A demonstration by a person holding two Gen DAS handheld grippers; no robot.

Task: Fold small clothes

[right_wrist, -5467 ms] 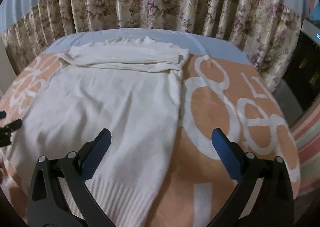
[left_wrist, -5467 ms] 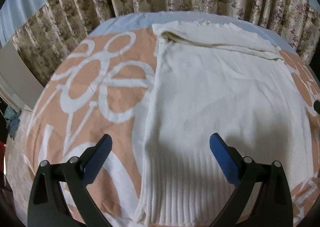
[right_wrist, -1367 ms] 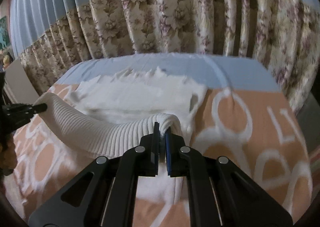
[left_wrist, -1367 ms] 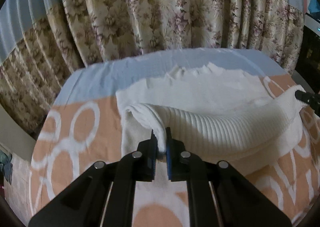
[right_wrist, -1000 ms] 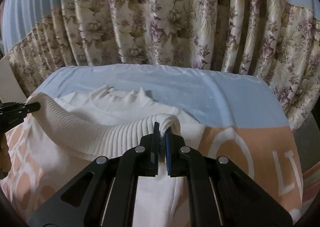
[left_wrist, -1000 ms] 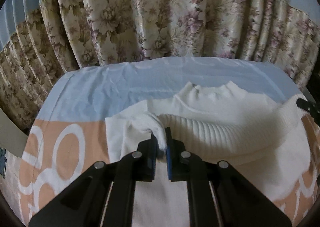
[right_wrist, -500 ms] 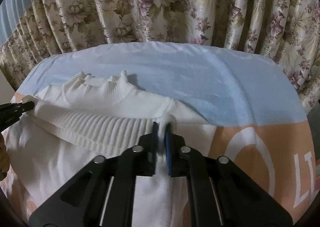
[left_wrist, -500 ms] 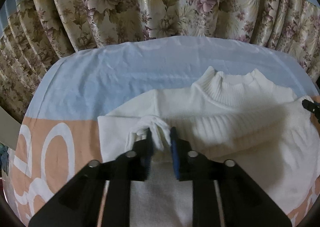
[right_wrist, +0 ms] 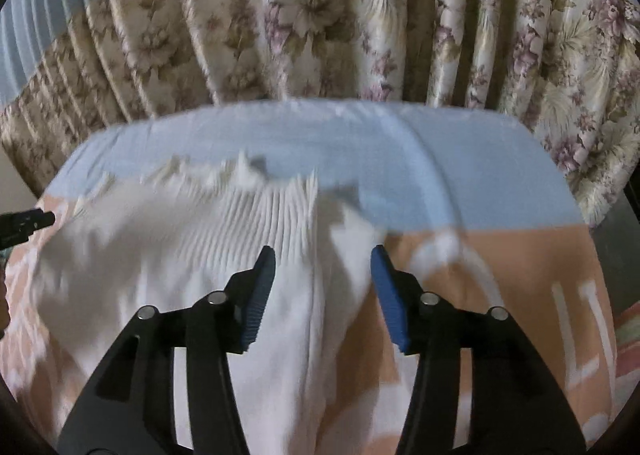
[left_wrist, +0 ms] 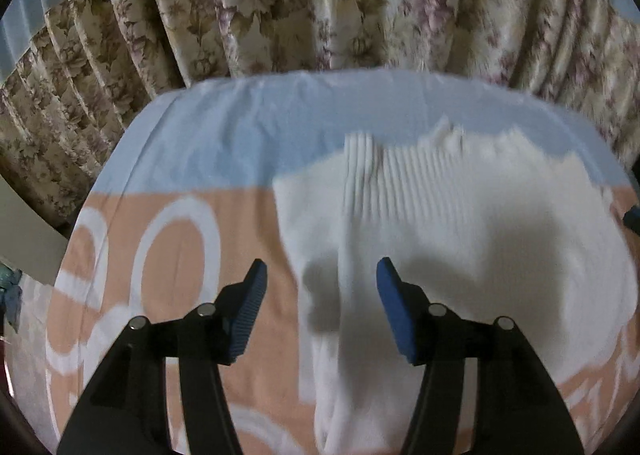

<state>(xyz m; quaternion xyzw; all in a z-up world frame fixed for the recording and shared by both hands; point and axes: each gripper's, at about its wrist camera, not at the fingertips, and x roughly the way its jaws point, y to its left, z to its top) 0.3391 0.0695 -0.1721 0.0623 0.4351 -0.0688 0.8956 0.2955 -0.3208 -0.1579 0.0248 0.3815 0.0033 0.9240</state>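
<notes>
A white knit sweater lies folded on the bed, its ribbed hem laid over the collar end near the blue sheet. My left gripper hovers over the sweater's left edge, jaws opening, nothing pressed between its blue pads. In the right wrist view the same sweater fills the left half. My right gripper hangs above its right edge, jaws opening and free of the cloth. The other gripper's tip pokes in at the left edge.
The bed carries an orange blanket with white rings and a pale blue sheet at the far end. Flowered curtains hang close behind the bed. Its right edge drops off to a dark floor.
Both grippers carried the ribbed hem up to the collar end, lowered it and let go. Their jaws went from shut on the hem to open, and both pulled back a little.
</notes>
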